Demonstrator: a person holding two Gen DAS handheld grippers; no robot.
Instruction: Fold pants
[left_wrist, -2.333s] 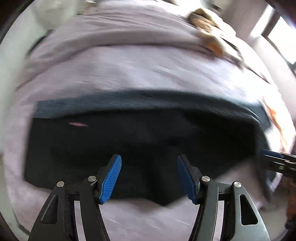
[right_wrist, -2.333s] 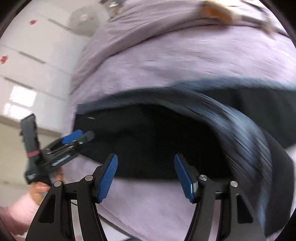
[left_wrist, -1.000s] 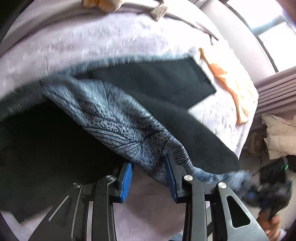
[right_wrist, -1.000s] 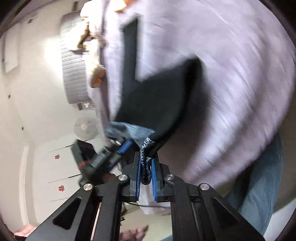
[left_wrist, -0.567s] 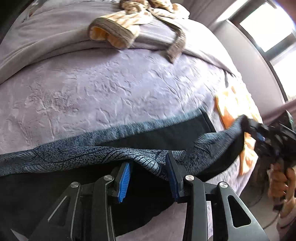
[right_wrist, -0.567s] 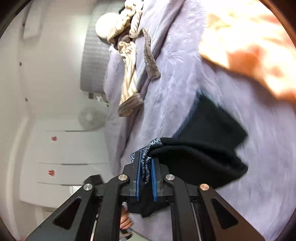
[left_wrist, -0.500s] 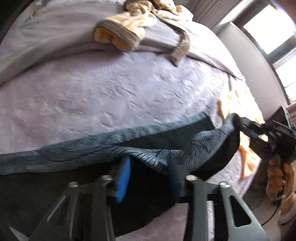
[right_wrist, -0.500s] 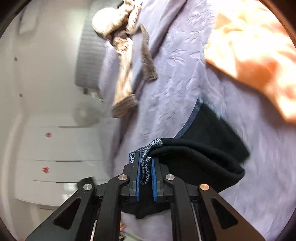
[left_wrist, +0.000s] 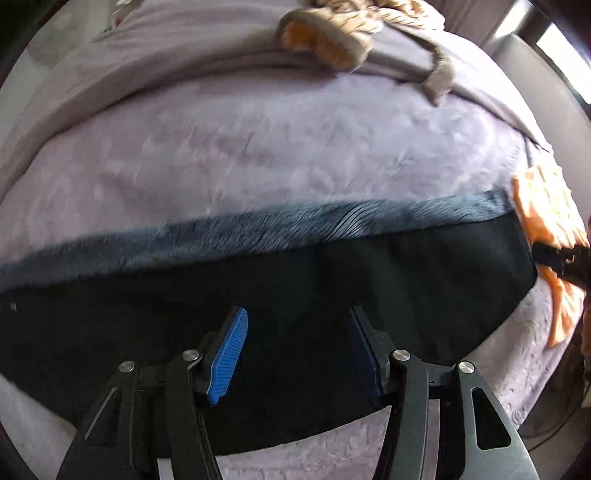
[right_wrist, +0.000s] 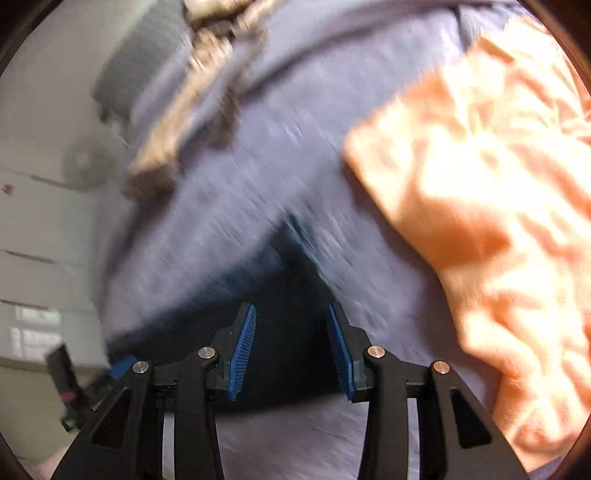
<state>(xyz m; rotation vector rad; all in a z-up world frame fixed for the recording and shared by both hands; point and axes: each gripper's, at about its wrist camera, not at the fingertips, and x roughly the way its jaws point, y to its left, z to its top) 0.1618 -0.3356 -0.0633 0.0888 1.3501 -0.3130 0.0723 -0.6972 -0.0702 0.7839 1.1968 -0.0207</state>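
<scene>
Work surface is a bed under a lilac embossed bedspread (left_wrist: 258, 147), a pale wall and cabinets showing past its far edge in the right wrist view.

Nearest the left camera, the left gripper (left_wrist: 297, 354) points steeply down over the garment with its blue-padded jaws parted and nothing between them. The right gripper (right_wrist: 290, 350) stands over the garment's end corner, its jaws opening, with no cloth pinched between the pads (that view is heavily blurred).

Beneath both lie the black pants with a grey-blue patterned side band (left_wrist: 295, 295), flat on the bedspread as one long strip, the band running along the far edge. Judgement: one lengthwise fold appears laid and let go; shortening the strip end to end is still to do.

Just beyond the pants' end sits an orange crumpled cloth (right_wrist: 480, 184). Farthest, a tan and cream bundled garment (left_wrist: 325, 33) lies on a raised fold of bedding.
</scene>
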